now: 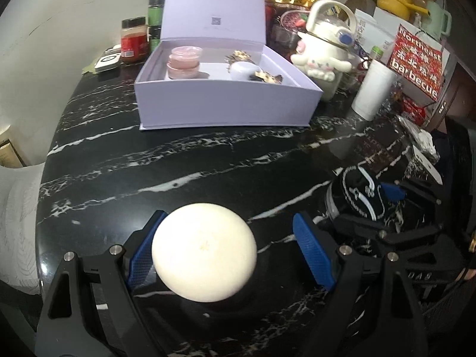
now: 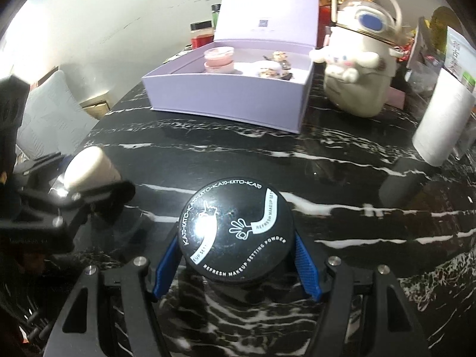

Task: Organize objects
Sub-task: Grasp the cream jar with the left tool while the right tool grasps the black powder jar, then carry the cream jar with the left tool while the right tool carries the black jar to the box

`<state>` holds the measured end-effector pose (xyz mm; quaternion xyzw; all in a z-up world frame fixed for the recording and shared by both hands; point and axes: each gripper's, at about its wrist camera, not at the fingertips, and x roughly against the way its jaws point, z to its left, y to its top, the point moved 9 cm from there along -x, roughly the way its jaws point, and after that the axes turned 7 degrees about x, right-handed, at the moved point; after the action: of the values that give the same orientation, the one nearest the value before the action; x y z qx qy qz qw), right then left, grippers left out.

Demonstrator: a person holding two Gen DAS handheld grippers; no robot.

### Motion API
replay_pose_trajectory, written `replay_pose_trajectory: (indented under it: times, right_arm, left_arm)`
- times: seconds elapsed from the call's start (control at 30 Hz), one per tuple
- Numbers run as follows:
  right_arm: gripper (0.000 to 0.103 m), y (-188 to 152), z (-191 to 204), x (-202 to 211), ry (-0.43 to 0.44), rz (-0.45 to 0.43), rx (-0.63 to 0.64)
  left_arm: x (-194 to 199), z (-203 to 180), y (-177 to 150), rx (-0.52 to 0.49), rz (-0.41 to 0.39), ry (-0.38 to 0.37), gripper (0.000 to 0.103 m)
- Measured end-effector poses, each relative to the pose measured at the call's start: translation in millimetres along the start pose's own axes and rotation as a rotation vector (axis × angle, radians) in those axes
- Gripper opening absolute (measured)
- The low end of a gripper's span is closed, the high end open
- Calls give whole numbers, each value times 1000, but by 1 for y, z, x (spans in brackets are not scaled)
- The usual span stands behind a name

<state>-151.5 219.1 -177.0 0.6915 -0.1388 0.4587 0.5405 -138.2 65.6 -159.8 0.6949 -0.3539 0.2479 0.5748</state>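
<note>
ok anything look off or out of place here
Only the white disc: it sits off-centre in the left gripper, against one pad with a gap to the other. Nothing looks spilled or tipped.

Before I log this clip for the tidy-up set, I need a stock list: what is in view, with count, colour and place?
Gift box: one, lilac, lid open, far side of table.
Pink jars: two, stacked, inside box at left.
Powder puff: one, cream, between left gripper's fingers.
Setting powder jar: one, black with white lettering, between right gripper's fingers.
Character kettle: one, cream, right of box.
Paper roll: one, white, right of kettle.
Spice jar: one, red label, left of box.
Table: one, black marble with white veins.
Left gripper: black, blue pads; the right-hand pad stands clear of the puff.
Right gripper: black, blue pads against the jar.
</note>
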Motion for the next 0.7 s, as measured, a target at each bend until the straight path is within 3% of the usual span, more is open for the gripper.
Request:
replay_pose_trajectory:
  times: [0.37, 0.6, 0.7]
  right_arm:
    - [76, 4, -6, -4, -17, -10, 10]
    - [77, 6, -8, -9, -46, 4, 12]
    - [77, 5, -7, -10, -76, 11, 21]
  left_arm:
    - [-5, 5, -9, 29, 20, 14, 84]
    - [-9, 4, -12, -16, 32, 80, 84]
    - [-11, 4, -13, -32, 33, 128, 78]
